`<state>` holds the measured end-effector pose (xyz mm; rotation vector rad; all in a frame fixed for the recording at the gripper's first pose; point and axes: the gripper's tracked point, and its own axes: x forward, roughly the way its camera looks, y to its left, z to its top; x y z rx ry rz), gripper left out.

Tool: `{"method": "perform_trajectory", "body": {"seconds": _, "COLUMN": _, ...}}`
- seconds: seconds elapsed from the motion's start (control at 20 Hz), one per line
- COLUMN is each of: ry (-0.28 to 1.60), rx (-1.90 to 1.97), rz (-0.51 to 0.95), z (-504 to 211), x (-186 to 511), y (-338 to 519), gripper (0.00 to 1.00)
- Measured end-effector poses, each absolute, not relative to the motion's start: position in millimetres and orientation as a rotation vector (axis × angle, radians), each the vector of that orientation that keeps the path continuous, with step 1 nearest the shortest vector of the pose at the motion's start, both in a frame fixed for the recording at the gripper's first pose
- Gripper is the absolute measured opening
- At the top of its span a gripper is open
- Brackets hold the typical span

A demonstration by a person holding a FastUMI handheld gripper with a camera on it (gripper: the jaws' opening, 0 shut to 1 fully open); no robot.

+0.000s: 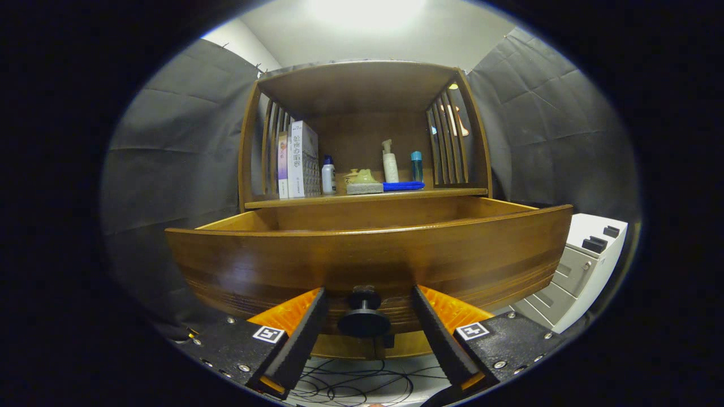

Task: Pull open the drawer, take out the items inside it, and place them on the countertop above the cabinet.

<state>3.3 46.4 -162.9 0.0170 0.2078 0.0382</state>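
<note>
Wooden cabinet [362, 102] with its drawer [367, 260] pulled out toward the camera, the curved drawer front standing just ahead of the gripper [367, 299]. The drawer's dark round knob [363, 317] sits between the two fingers [302, 333], which flank it on either side with a visible gap at each flank; the jaws are released and press on nothing. The drawer's interior is hidden behind its front panel, so its contents cannot be told. Above the drawer, the countertop [452, 193] of the open shelf compartment carries, from left to right, upright books [302, 159] against the slatted side wall, a small white bottle with a blue cap [328, 175], a greenish block-shaped object [364, 185] with a small ornament behind it, a white pump bottle [390, 161], a flat blue cloth [403, 185], and a slim teal bottle [417, 166]. To the right of the cabinet stands a white and grey unit [588, 260]. Loose dark cables [362, 384] lie on the floor beneath the fingers.
</note>
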Motion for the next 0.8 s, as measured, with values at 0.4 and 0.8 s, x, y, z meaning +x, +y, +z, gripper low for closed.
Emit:
{"method": "perform_trajectory", "body": {"seconds": 0.4, "ry": 0.21, "rx": 0.017, "rz": 0.06, "z": -163.0, "x": 13.1, "y": 52.3, "gripper": 0.95}}
{"method": "perform_trajectory", "body": {"seconds": 0.8, "ry": 0.214, "rx": 0.021, "rz": 0.058, "z": -162.7, "x": 27.2, "y": 53.2, "gripper": 0.95}}
